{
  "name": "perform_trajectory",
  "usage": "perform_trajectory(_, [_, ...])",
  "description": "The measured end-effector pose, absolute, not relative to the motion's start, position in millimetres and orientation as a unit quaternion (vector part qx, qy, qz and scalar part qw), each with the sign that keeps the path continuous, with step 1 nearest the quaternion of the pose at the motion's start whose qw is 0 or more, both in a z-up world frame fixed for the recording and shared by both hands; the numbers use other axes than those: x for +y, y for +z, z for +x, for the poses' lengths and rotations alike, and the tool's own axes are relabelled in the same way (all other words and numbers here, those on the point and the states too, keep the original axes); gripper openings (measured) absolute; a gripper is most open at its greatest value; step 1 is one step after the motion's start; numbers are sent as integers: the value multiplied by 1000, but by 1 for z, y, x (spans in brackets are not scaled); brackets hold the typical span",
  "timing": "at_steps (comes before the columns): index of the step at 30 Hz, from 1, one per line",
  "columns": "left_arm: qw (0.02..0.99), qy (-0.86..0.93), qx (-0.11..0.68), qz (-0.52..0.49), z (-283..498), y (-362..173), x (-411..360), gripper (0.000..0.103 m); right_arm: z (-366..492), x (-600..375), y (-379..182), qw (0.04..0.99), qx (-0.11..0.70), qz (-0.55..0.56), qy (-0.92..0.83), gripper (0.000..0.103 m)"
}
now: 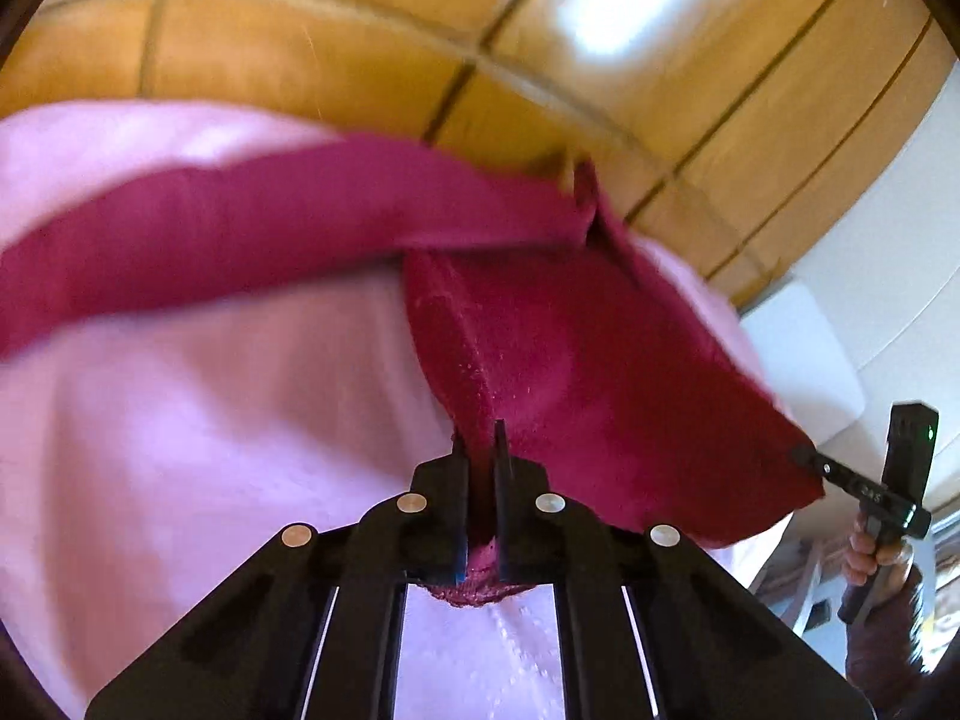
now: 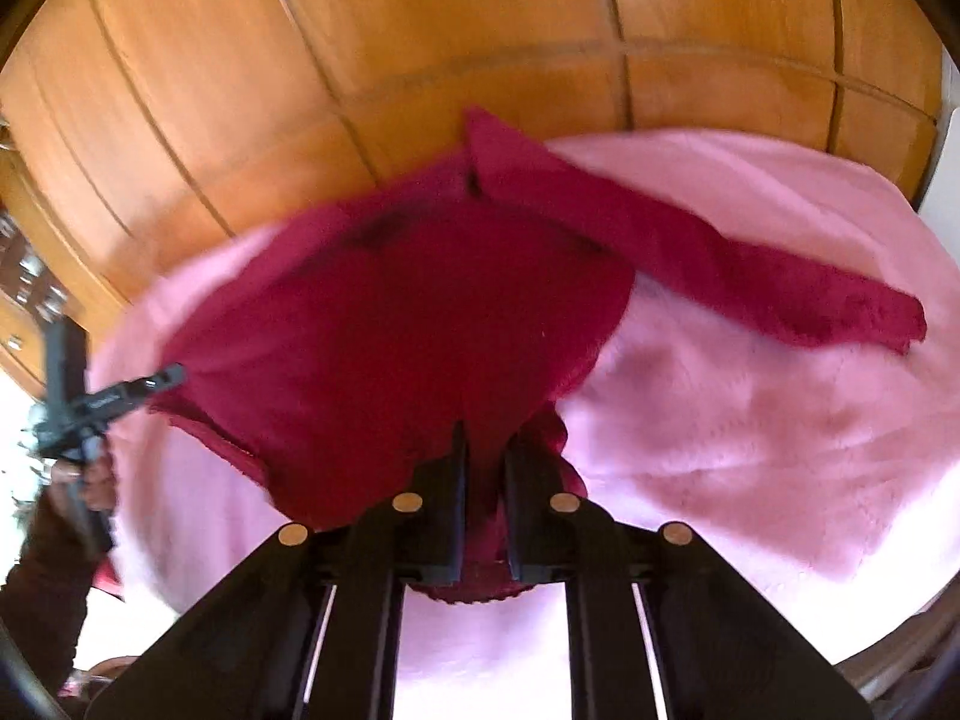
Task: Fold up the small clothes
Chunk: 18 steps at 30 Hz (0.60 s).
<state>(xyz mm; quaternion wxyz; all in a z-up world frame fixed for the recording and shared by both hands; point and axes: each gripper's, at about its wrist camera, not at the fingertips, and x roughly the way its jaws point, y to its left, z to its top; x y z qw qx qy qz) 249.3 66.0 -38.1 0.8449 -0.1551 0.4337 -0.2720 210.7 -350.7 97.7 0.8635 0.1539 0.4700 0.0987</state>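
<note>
A dark red garment (image 1: 570,360) hangs stretched between both grippers above a pink blanket (image 1: 180,420). My left gripper (image 1: 480,438) is shut on one edge of it, with a fold of red fabric pinched between the jaws. A long sleeve-like strip trails off to the left over the blanket. At the right of the left wrist view, the right gripper (image 1: 804,456) grips the garment's far corner. In the right wrist view my right gripper (image 2: 486,438) is shut on the garment (image 2: 390,330), and the left gripper (image 2: 174,375) holds its left corner.
Wooden wardrobe doors (image 2: 240,90) stand behind the pink blanket (image 2: 750,420). A white cushion-like block (image 1: 798,348) lies at the right. A person's hand (image 1: 870,552) in a dark sleeve holds the right gripper's handle. Small clutter shows at the left edge (image 2: 30,282).
</note>
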Motion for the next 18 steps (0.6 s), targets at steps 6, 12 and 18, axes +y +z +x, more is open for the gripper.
perform_trajectory(6, [853, -273, 417, -154, 202, -16, 115, 4, 173, -330, 90, 844, 492, 172, 125, 9])
perform_trajectory(12, [829, -261, 475, -138, 134, -69, 107, 4, 138, -320, 23, 804, 570, 141, 91, 9])
perform_trajectory(18, [831, -236, 490, -118, 119, -87, 106, 15, 145, -330, 8, 805, 581, 112, 42, 49])
